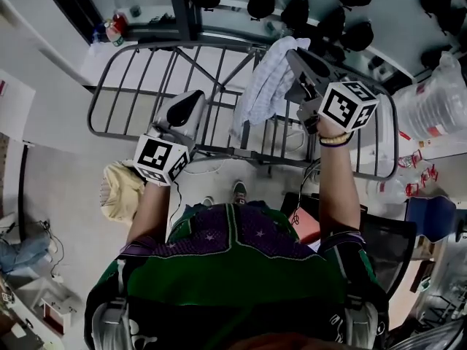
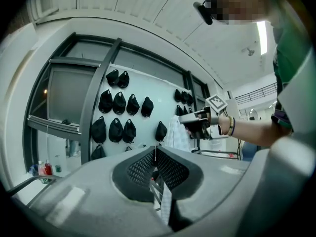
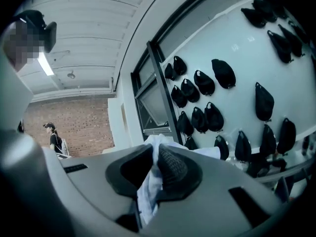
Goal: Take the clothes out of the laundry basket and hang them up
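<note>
A grey metal drying rack [image 1: 233, 152] stands in front of me. In the head view my right gripper [image 1: 295, 55] is held above the rack's right half, shut on a white, faintly checked cloth [image 1: 264, 86] that hangs down from it over the bars. The right gripper view shows that cloth [image 3: 148, 191] pinched between the pads of the right gripper [image 3: 154, 167]. My left gripper [image 1: 197, 97] hovers over the rack's middle, shut, with no cloth seen in it. In its own view the left gripper [image 2: 155, 161] has its pads together, and the right gripper [image 2: 196, 123] shows beyond with the cloth [image 2: 175, 132].
A tan woven basket-like thing [image 1: 120, 192] sits on the floor at my left. Several black caps [image 1: 295, 9] hang on the wall behind the rack. Clear plastic bags [image 1: 438, 100] and a blue chair [image 1: 430, 217] are at the right. A dark window frame [image 1: 179, 9] stands behind the rack's left.
</note>
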Demonstrator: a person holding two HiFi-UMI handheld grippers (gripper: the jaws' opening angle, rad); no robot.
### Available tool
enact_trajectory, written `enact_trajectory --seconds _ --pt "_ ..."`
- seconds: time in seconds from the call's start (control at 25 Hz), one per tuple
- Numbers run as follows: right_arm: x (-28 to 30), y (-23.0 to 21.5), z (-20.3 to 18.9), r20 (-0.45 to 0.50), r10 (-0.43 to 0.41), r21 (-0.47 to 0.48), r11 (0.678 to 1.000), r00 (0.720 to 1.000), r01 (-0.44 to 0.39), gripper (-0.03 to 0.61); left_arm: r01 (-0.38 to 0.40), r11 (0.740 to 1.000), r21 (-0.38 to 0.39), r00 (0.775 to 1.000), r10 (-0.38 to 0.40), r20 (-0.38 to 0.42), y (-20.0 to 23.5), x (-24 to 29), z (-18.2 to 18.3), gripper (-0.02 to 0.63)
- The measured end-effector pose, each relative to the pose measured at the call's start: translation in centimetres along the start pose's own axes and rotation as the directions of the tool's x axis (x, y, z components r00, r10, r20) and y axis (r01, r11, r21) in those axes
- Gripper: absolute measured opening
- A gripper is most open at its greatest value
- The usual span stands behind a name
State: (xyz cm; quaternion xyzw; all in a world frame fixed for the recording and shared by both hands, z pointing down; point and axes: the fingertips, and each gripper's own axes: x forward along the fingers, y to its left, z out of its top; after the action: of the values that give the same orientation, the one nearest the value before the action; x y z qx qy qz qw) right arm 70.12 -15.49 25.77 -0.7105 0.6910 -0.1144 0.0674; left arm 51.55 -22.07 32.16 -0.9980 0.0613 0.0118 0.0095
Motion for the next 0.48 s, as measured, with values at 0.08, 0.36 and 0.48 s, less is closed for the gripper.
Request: enact_trajectory --seconds 0.08,0.36,0.48 --pt "1.2 -0.4 -2.3 -0.038 0.012 0.032 0.999 0.999 -0.010 0.038 -0.011 1.000 -0.003 1.000 0.011 -0.007 0.4 -0.3 -0.3 0.020" --pt "4.3 -1.3 -9.2 -0.140 0.059 0.124 0.991 0.988 -0.042 0.038 -0.028 1.000 -0.003 0.999 0.028 -0.040 0.7 -1.0 -1.4 0.020" --pt "5.4 -1.5 -11.5 -0.181 0.080 0.161 0.986 0.980 -0.051 0.038 -0.042 0.999 -0.004 0.998 0.042 -0.037 1.1 -1.3 -1.4 0.019"
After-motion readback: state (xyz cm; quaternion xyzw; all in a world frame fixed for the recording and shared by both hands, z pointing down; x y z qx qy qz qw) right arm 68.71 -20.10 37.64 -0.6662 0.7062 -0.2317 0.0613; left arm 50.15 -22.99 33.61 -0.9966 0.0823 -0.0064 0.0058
